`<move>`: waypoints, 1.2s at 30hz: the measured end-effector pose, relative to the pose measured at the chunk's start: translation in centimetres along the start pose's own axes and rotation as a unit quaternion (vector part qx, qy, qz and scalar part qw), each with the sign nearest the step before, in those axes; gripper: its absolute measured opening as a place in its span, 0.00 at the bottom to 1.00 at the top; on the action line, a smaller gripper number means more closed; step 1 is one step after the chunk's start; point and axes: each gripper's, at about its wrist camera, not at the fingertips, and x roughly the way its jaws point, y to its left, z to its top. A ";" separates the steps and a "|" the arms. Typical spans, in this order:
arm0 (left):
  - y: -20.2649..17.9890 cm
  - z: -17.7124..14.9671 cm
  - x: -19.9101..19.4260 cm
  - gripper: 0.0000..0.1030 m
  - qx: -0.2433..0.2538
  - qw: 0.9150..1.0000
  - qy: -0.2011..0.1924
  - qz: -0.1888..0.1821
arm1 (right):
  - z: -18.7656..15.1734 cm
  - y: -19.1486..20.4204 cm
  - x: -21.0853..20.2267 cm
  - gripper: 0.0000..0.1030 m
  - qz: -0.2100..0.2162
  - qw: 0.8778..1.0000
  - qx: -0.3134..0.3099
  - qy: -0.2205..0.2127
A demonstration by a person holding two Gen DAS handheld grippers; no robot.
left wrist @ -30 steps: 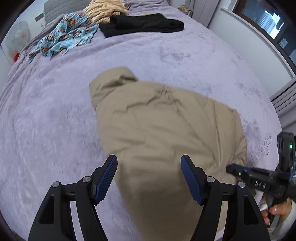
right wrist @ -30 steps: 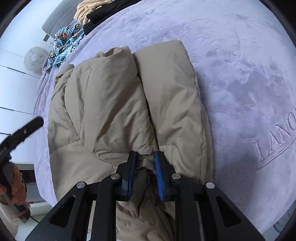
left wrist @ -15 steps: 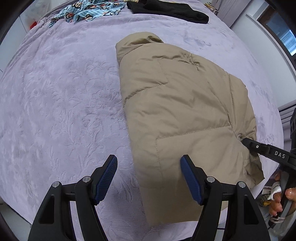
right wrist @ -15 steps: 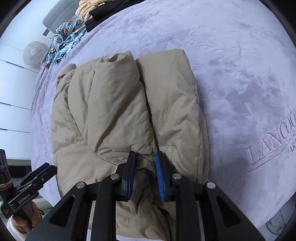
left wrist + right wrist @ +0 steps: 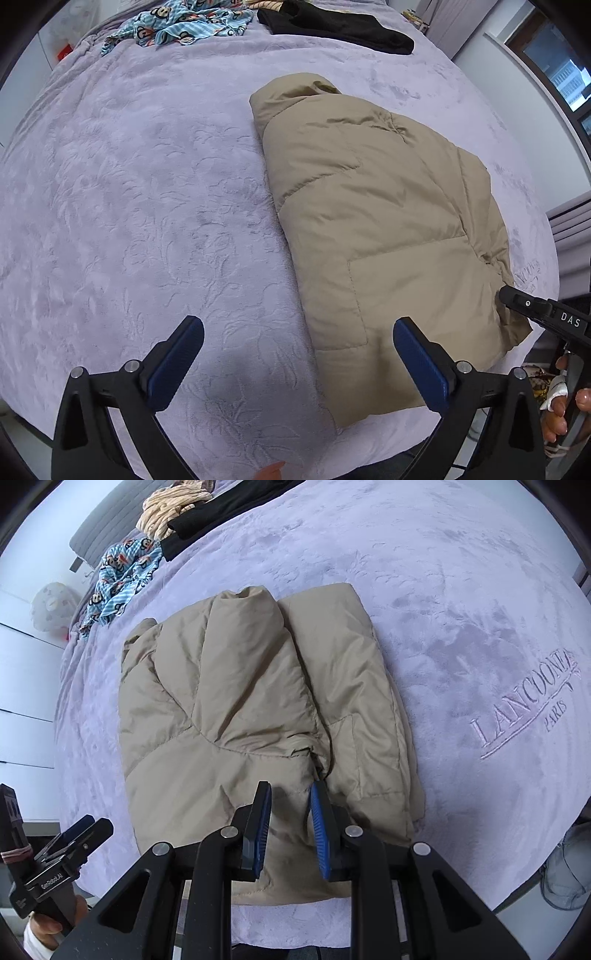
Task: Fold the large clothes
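A tan puffer jacket (image 5: pixel 373 229) lies folded lengthwise on the lilac bed cover, its hem at the near bed edge; it also shows in the right wrist view (image 5: pixel 258 709). My left gripper (image 5: pixel 295 354) is wide open and empty, above the cover just left of the jacket's near corner. My right gripper (image 5: pixel 290 812) hovers over the jacket's hem, jaws a little apart with no fabric between them. The right gripper's tip shows in the left wrist view (image 5: pixel 517 299) at the jacket's right edge.
A blue monkey-print garment (image 5: pixel 184 26), a black garment (image 5: pixel 332 26) and a cream striped one (image 5: pixel 173 506) lie at the far end of the bed. The cover (image 5: pixel 129 203) carries an embroidered logo (image 5: pixel 528 705). A wall and window (image 5: pixel 554 74) are on the right.
My right gripper has opened slightly and let go of the jacket's hem, pulling back a little. My left gripper has drawn back and left, off the jacket. The jacket has settled flat.
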 end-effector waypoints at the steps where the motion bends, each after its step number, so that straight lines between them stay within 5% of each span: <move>1: 0.2 0.0 -0.1 1.00 0.001 1.000 -0.003 0.002 | -0.2 0.2 -0.1 0.24 -0.001 1.000 0.002 -0.002; 3: 0.6 0.0 -0.2 1.00 0.001 1.000 -0.008 0.009 | -0.6 0.4 -0.3 0.25 0.000 1.000 0.005 -0.006; 8: 1.1 0.8 -0.1 1.00 -0.011 1.000 -0.004 0.007 | 0.2 0.8 -1.3 0.48 -0.001 1.000 -0.005 -0.013; 14: 0.2 2.2 1.2 1.00 -0.009 0.998 -0.001 0.058 | 3.7 -0.4 -1.2 0.69 0.001 0.999 -0.038 -0.002; 18: 0.0 3.0 2.1 1.00 -0.035 0.998 0.016 0.045 | 6.3 -2.2 -0.4 0.83 0.022 0.998 -0.047 0.021; 33: -1.5 5.2 4.8 1.00 -0.067 0.996 0.036 0.035 | 10.1 -6.9 3.8 0.86 0.083 0.993 -0.031 0.077; 36: -1.2 5.3 5.4 1.00 -0.079 0.996 0.044 0.007 | 10.2 -7.3 5.2 1.00 0.092 0.990 -0.034 0.097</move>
